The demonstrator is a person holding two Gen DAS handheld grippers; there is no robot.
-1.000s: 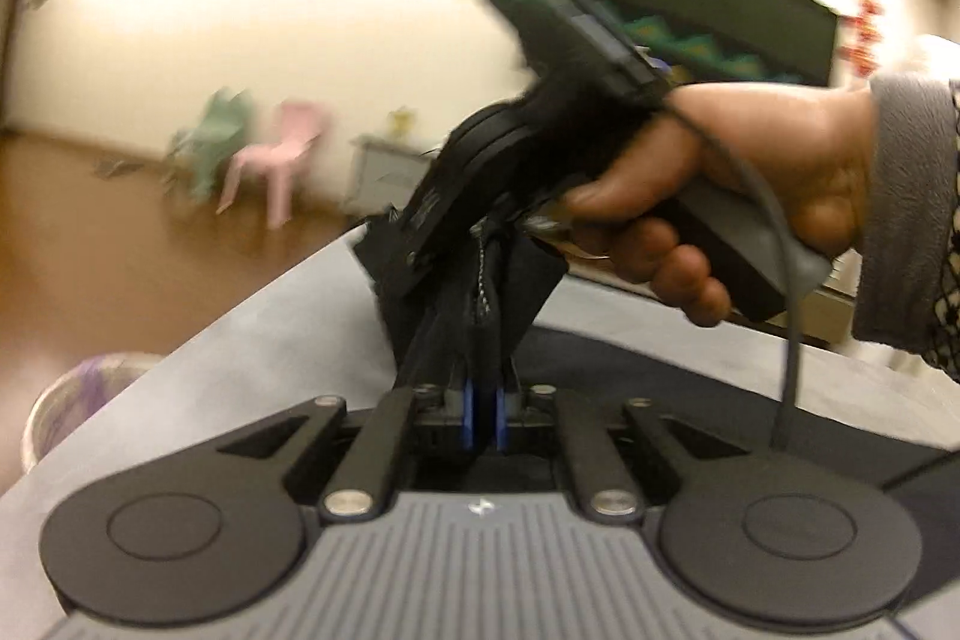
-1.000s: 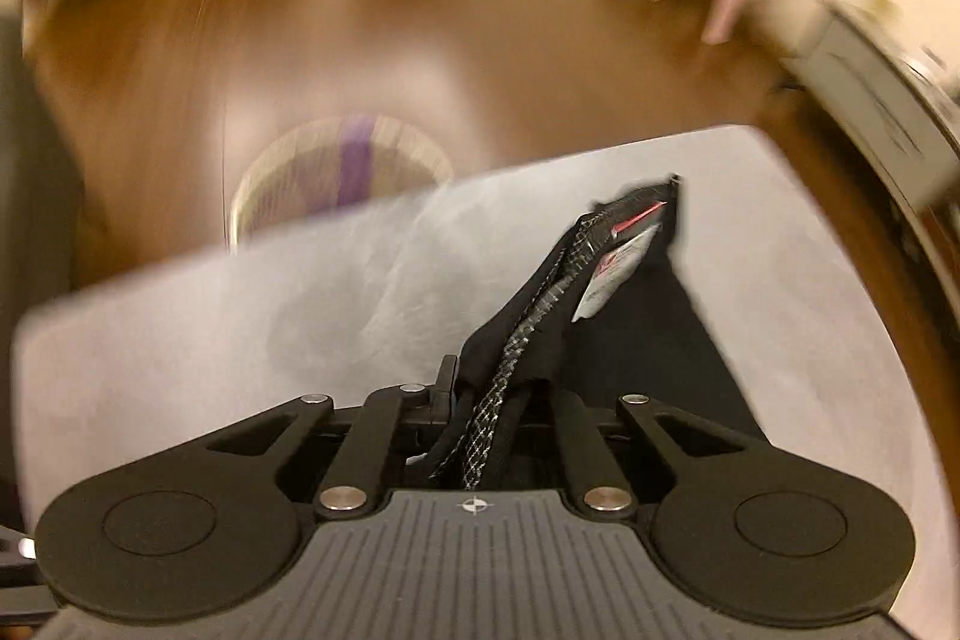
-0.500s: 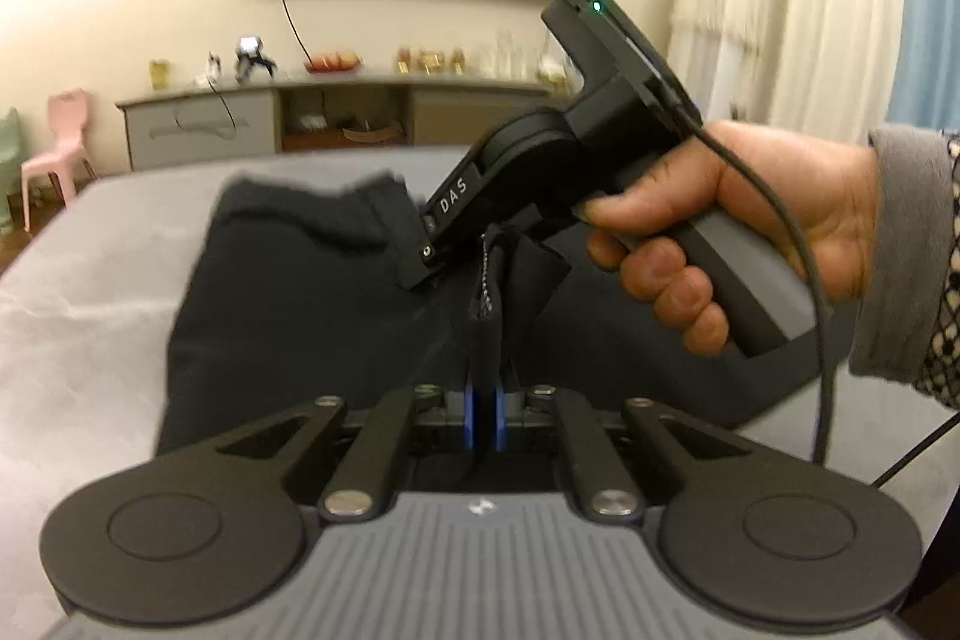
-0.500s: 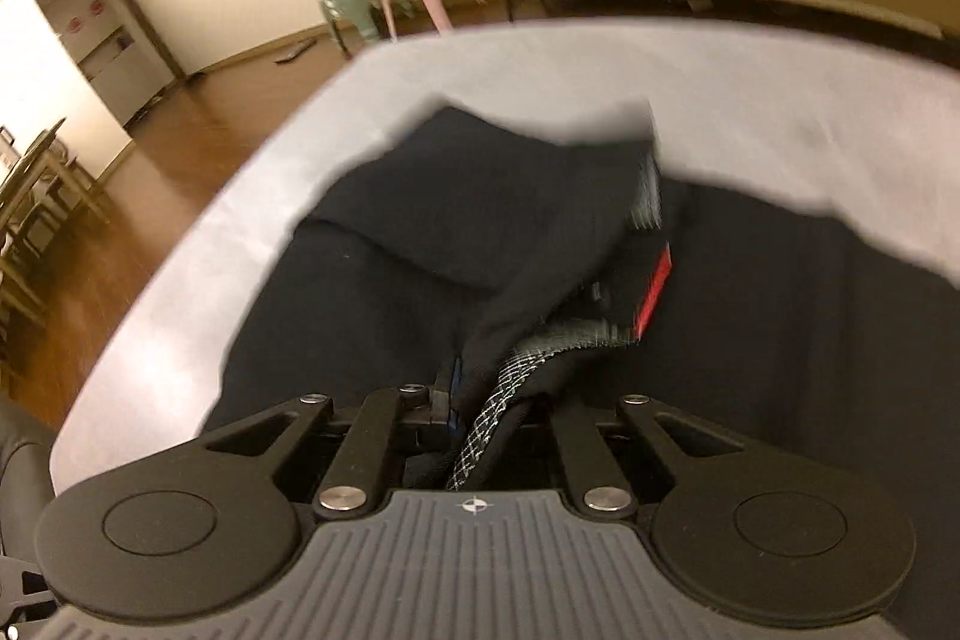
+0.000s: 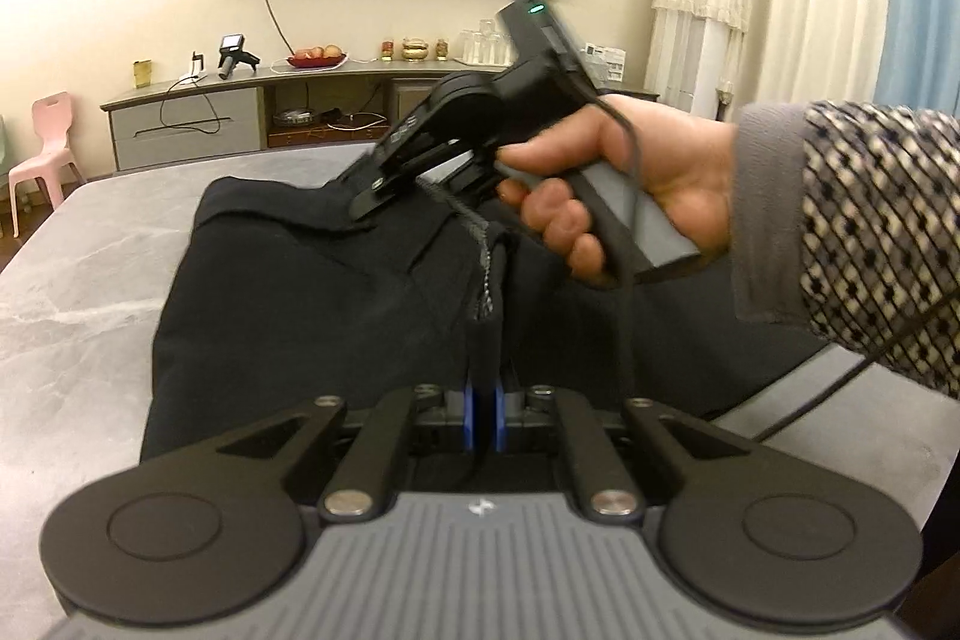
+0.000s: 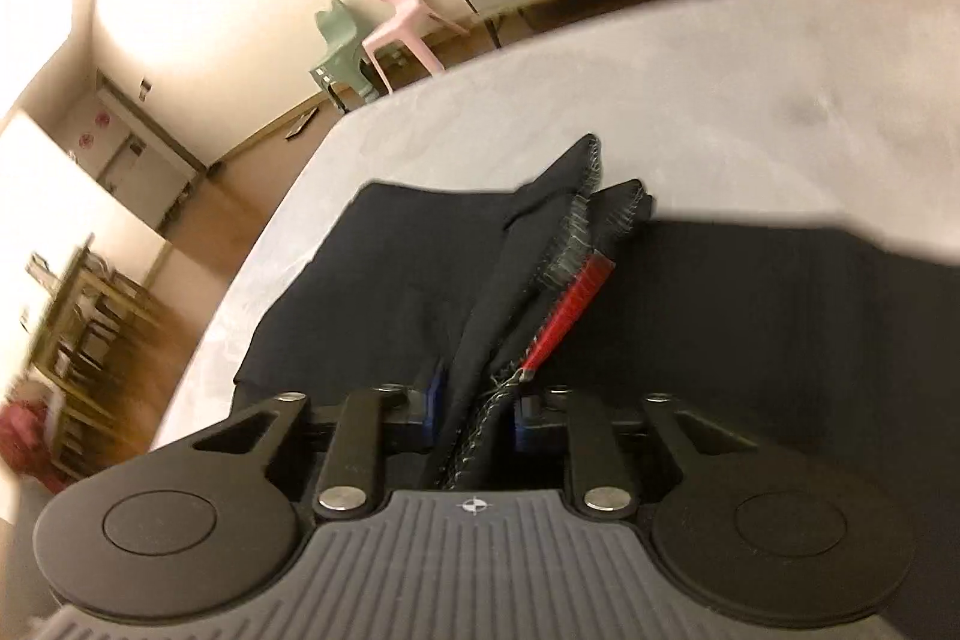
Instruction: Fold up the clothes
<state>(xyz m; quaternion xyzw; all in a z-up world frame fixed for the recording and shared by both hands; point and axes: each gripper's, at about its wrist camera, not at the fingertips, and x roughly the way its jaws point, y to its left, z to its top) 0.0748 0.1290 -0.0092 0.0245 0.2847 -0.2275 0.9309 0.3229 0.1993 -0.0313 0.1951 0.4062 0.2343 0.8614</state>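
Lowered since earlier toward the grey table [image 5: 78, 244], the black garment [image 5: 312, 316] is pinched by both left gripper [image 5: 483, 403] and right gripper [image 6: 474, 409]; uneven release would likely skew the fold.

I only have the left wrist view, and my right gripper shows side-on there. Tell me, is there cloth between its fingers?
Observer: Yes. In the right wrist view, a bunched seam of the black garment runs up between the pads of the right gripper.
Operator: Any label showing on that side?
Observer: A red tag lies along the seam, just ahead of the pads.
Operator: Where does the lifted fold end?
Observer: In two stitched corners raised above the grey table. The cloth on either side lies flat.
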